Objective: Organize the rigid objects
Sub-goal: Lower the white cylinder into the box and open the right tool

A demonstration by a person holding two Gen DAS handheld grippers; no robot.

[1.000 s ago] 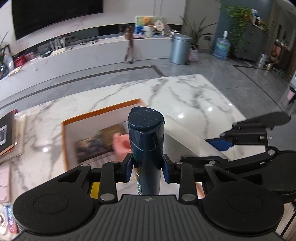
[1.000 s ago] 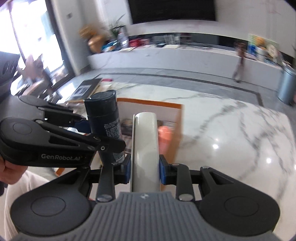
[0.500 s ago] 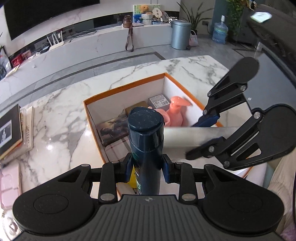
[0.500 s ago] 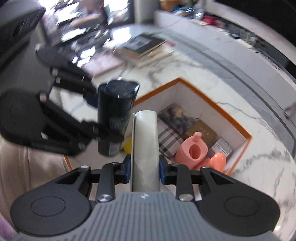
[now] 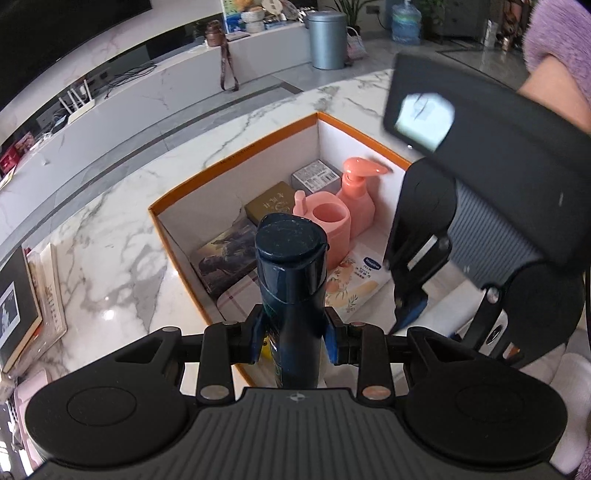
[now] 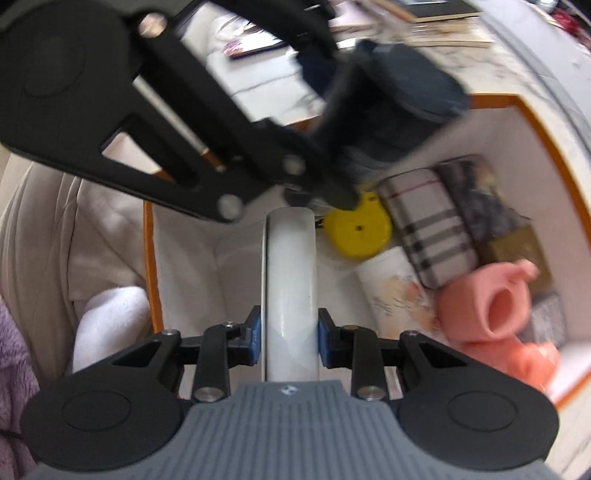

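My left gripper (image 5: 293,341) is shut on a dark blue bottle (image 5: 291,288) and holds it above the near end of an orange-rimmed white box (image 5: 236,155). My right gripper (image 6: 290,338) is shut on a white bottle (image 6: 290,280) and points down into the box's near end (image 6: 184,266). In the box lie a pink pump bottle (image 5: 360,192), a pink cup (image 5: 327,221), a plaid case (image 6: 428,225), a yellow object (image 6: 356,229), small boxes and a white packet (image 5: 356,280). The right gripper's body (image 5: 480,221) shows at right in the left wrist view.
The box sits on a white marble table (image 5: 110,236). Books (image 5: 22,302) lie at the table's left edge. A grey bin (image 5: 327,38) and a water jug (image 5: 405,22) stand on the floor far behind. A person's purple sleeve (image 5: 561,48) is at upper right.
Both grippers have come down over the box, still holding their bottles. The right gripper has swung round and tipped downward into the box's near end, beside the left gripper.
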